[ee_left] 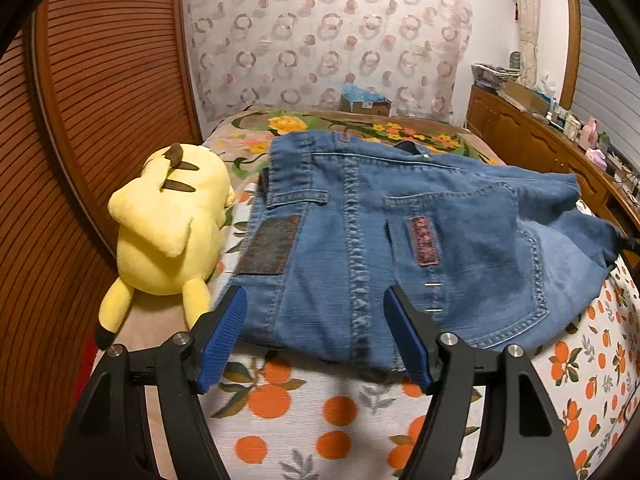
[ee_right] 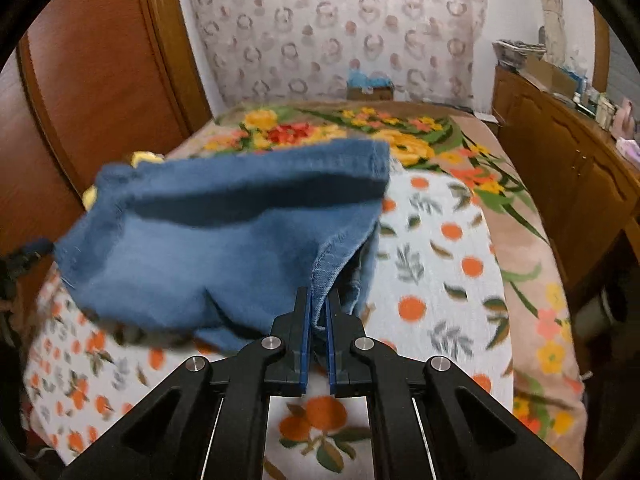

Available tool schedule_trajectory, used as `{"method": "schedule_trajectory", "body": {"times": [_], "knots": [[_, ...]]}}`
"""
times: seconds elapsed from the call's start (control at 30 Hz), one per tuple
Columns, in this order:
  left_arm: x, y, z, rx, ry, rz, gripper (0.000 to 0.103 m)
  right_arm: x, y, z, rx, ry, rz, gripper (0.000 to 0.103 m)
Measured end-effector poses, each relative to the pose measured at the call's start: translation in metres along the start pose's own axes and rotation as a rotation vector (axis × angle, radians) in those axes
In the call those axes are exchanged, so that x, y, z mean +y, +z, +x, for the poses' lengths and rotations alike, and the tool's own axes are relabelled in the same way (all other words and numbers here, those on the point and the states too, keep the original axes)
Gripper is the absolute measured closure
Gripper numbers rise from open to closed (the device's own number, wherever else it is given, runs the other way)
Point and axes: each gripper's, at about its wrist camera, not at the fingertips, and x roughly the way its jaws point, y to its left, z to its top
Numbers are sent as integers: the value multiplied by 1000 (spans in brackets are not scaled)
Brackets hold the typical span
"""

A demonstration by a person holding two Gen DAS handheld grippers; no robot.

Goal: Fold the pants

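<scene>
My right hand-held gripper [ee_right: 318, 304] pinches one pair of blue denim pants [ee_right: 224, 248] (a hem edge); my left hand-held gripper [ee_left: 316, 300], jaws apart, hovers above them, one yellow plush toy [ee_left: 168, 224] to its left.

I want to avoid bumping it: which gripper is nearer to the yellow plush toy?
Left. The left gripper is open just right of the yellow plush toy; the right gripper is shut on the blue denim pants, which lie between.
</scene>
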Motion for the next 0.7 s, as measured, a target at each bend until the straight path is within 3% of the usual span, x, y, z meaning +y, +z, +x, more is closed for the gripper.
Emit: {"method": "schedule_trajectory", "body": {"times": [0.13, 0.2, 0.63, 0.7], "knots": [[12, 0, 0, 1, 19, -17, 30, -8, -12, 9, 22, -31, 46, 60], [17, -1, 0, 5, 22, -26, 31, -8, -15, 13, 32, -33, 59, 55], [35, -12, 23, 77, 70, -76, 31, 7, -13, 29, 64, -2, 73, 55], [37, -11, 27, 81, 63, -77, 35, 9, -13, 30, 64, -3, 72, 55]]}}
